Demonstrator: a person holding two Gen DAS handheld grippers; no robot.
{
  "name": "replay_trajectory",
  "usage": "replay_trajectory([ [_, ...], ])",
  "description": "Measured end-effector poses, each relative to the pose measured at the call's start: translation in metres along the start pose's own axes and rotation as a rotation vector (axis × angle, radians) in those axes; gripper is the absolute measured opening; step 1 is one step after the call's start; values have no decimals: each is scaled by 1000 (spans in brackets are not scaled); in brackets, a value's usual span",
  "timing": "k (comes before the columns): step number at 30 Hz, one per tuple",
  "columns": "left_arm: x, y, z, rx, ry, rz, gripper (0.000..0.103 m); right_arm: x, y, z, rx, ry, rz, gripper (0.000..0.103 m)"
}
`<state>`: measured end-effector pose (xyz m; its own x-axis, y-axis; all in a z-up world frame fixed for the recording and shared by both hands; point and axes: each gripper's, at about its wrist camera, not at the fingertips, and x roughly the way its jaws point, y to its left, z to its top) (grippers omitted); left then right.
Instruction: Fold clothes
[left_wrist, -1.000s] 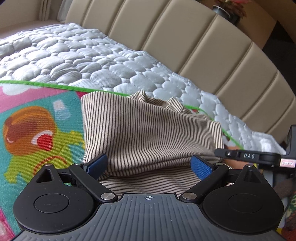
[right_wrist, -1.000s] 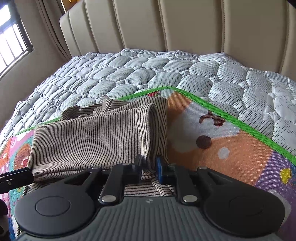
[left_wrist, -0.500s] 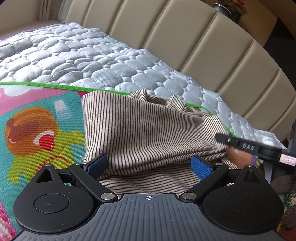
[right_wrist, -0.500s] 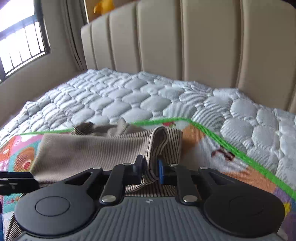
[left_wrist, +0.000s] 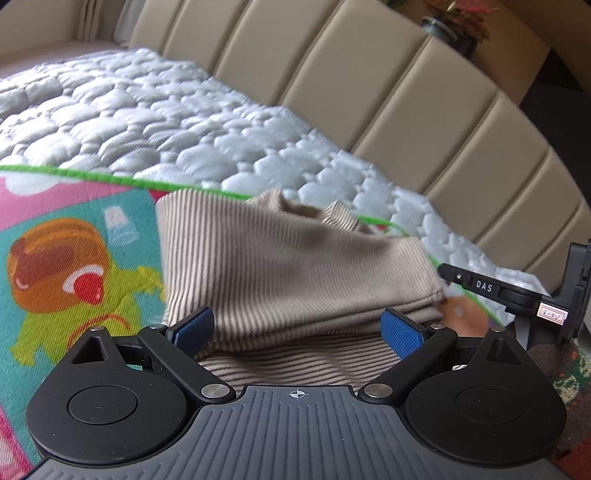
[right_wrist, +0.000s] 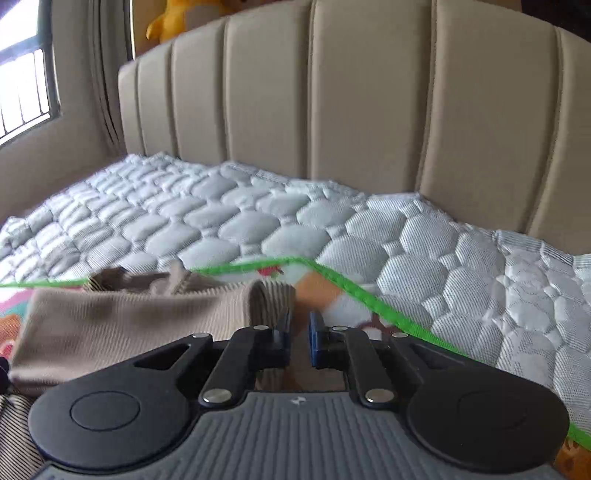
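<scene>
Black left gripper (left_wrist: 297, 326), blue pads, silver screws; right gripper (right_wrist: 300, 338) marked "DAS"

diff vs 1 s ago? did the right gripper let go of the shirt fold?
The right gripper tipped up: its view climbed from the shirt toward the headboard. It had been pinching the striped shirt at the fold; now the fabric sits just left of the gap and the jaws are opening, so it looks released. Unchanged: the left gripper wide open over the shirt, which lies folded on the play mat.
</scene>
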<state>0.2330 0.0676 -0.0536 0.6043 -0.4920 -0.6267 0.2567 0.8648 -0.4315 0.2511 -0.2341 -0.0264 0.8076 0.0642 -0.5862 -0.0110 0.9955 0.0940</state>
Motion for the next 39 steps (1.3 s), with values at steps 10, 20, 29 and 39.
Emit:
replay_trajectory([
  [10, 13, -3, -8, -4, 58, 4, 100, 21, 31, -24, -55, 111, 104, 55],
  [20, 14, 1, -9, -4, 62, -8, 100, 31, 24, -24, -27, 161, 84, 55],
  [29, 7, 5, 34, -20, -33, -16, 100, 8, 36, -3, -115, 50, 73, 55],
  [39, 53, 44, 38, -53, 139, 180, 99, 32, 38, -20, -102, 167, 177, 41],
])
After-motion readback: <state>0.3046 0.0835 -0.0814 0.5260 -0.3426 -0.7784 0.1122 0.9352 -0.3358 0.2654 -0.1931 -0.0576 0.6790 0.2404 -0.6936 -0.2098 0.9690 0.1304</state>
